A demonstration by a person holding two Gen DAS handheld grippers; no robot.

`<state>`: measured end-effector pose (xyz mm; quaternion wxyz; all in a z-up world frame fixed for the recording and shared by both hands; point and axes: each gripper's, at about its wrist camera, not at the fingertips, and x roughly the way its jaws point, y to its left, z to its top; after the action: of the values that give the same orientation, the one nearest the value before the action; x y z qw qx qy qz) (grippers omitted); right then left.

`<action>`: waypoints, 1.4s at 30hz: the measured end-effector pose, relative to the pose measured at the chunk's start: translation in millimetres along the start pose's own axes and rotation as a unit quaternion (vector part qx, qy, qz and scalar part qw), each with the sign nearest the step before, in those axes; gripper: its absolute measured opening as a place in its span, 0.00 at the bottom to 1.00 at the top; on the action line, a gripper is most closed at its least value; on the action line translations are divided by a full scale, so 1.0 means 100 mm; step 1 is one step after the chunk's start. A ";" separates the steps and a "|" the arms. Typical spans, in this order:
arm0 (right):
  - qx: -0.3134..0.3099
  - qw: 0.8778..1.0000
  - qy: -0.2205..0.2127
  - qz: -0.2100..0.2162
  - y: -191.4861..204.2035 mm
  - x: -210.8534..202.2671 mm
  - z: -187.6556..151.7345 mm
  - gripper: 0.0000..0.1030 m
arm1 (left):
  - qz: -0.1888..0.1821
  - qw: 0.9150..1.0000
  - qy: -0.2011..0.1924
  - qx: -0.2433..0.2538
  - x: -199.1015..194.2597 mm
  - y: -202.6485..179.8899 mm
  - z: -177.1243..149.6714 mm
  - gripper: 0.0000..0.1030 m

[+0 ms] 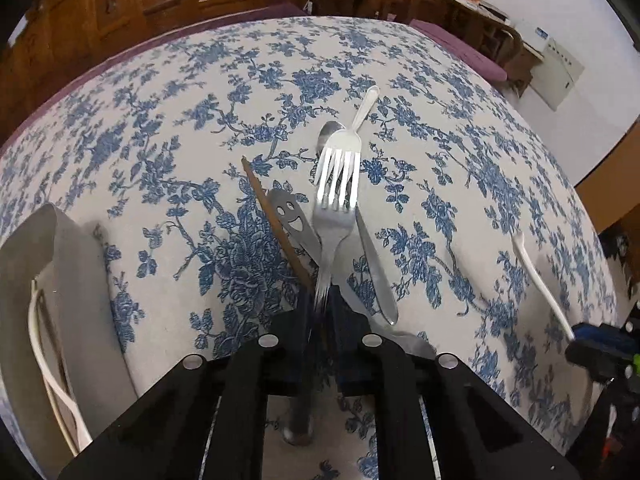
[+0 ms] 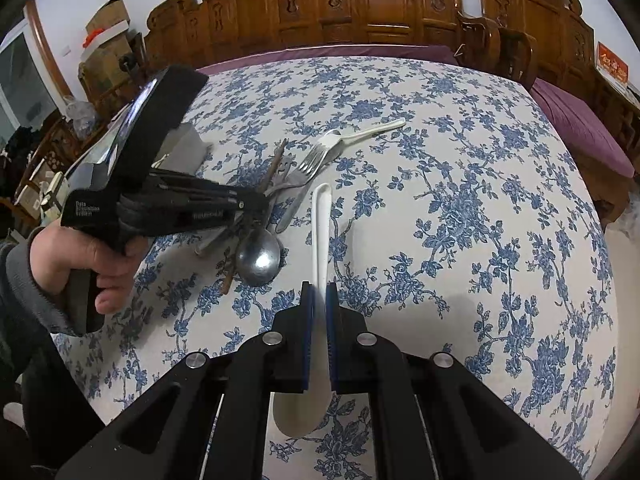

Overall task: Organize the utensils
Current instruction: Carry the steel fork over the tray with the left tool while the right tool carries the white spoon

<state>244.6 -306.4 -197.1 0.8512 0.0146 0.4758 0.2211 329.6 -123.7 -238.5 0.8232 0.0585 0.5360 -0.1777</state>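
Observation:
My left gripper (image 1: pixel 322 296) is shut on the handle of a metal fork (image 1: pixel 334 220), whose tines point away over the floral tablecloth (image 1: pixel 200 120). Around the fork lie a brown chopstick (image 1: pixel 272 216), a smiley-face utensil (image 1: pixel 288 216) and a metal knife (image 1: pixel 376 276). A white plastic utensil (image 1: pixel 366 106) lies just beyond the tines. My right gripper (image 2: pixel 319 292) is shut on a white plastic spoon (image 2: pixel 321 232), handle forward, bowl under the fingers. The right wrist view shows the left gripper (image 2: pixel 256 208) over the utensil pile, with a metal spoon (image 2: pixel 258 260) below it.
A grey container (image 1: pixel 60 272) with white utensils in it stands at the table's left edge. Carved wooden chairs (image 2: pixel 360 4) line the far side. A person's hand (image 2: pixel 92 264) holds the left gripper. Cardboard boxes (image 2: pixel 108 40) stand at the far left.

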 end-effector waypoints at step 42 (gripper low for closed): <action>-0.070 0.996 -0.025 0.044 1.25 0.10 0.66 0.08 | 0.038 0.991 -0.092 -0.094 -1.26 1.21 -0.63 0.07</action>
<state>257.4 -177.1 -139.7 0.8511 -0.0185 0.4371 0.2901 273.1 36.1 -162.4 0.8768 -0.0155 0.4701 -0.1000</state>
